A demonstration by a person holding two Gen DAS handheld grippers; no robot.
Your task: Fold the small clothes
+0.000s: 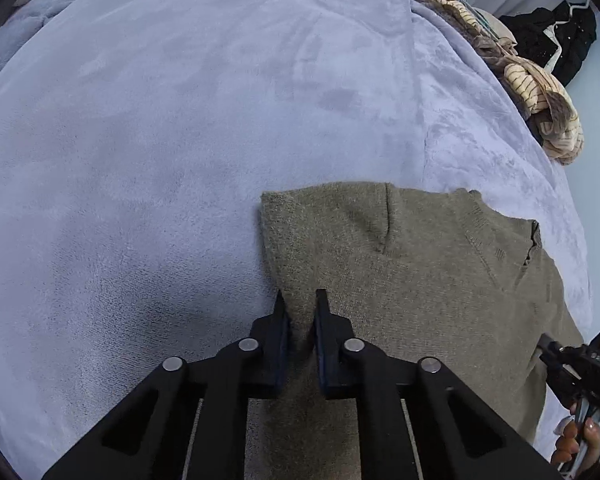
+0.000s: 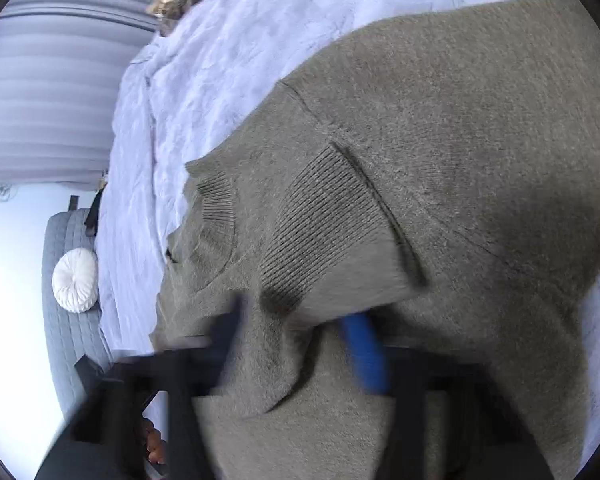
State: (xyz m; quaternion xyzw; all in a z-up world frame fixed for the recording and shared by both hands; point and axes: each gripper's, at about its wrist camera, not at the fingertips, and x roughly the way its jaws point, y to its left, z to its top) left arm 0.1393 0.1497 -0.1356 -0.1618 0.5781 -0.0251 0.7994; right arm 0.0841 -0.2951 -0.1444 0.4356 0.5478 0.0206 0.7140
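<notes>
Pinching olive sweater point(image 1: 400, 264) fabric, left hand-held gripper point(image 1: 302, 300) nearly shut.

Fuzzy matt knit sweater point(image 1: 400, 264) w/ ribbed cuff point(image 2: 320, 224); plush fleece blanket point(image 1: 180, 120); matt plastic tool point(image 1: 302, 320).

My left wrist camera sits low over the bed, looking forward along my left gripper point(image 1: 300, 300) across the lavender blanket point(image 1: 180, 120) towards the far clothes pile point(image 1: 540, 92); my right gripper point(image 1: 580, 364) shows at its right edge. My right wrist camera is rolled sideways and very near the fabric, its view blurred; the room stands tipped on its left. Both views share the olive sweater point(image 1: 400, 248) point(image 2: 440, 120) and the blanket point(image 2: 228, 40).
</notes>
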